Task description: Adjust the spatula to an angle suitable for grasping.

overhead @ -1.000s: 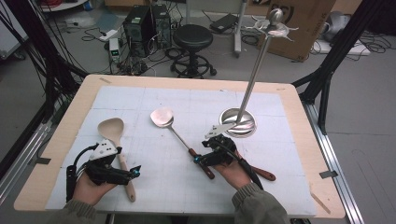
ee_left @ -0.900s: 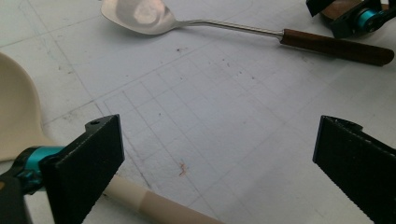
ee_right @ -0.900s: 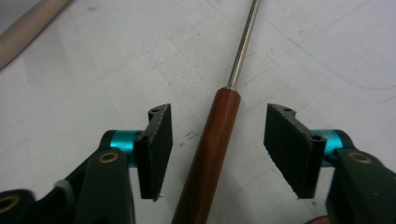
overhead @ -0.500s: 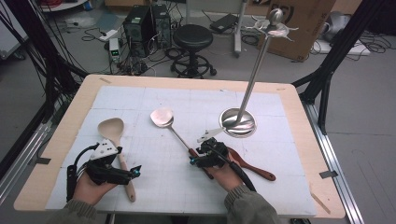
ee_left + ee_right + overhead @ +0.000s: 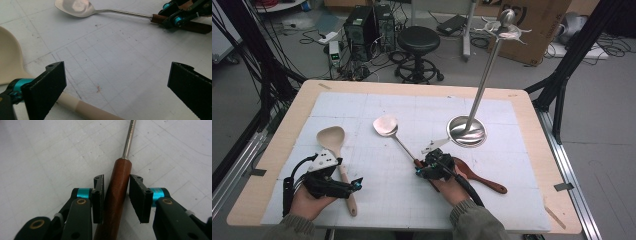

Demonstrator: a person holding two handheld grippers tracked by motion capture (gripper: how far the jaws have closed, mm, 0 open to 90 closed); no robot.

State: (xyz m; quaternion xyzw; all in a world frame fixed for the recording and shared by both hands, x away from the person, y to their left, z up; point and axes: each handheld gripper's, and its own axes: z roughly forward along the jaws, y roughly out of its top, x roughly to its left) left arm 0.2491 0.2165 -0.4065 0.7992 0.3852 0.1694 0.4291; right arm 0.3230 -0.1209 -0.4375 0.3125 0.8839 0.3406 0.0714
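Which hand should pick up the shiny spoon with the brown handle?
The right. The right gripper already has its jaws on either side of the metal spoon's brown handle, nearly closed. The left gripper is wide open over bare mat, beside the wooden spoon.

The steel spoon with a reddish-brown wooden handle (image 5: 398, 140) lay flat on the white gridded mat near the table's centre, its polished bowl (image 5: 75, 7) facing up and pointing away from the person. Its thin metal shank (image 5: 129, 137) ran diagonally back to the rounded wooden grip (image 5: 115, 195), which sat between two black jaws. The grip appeared smooth and undamaged.
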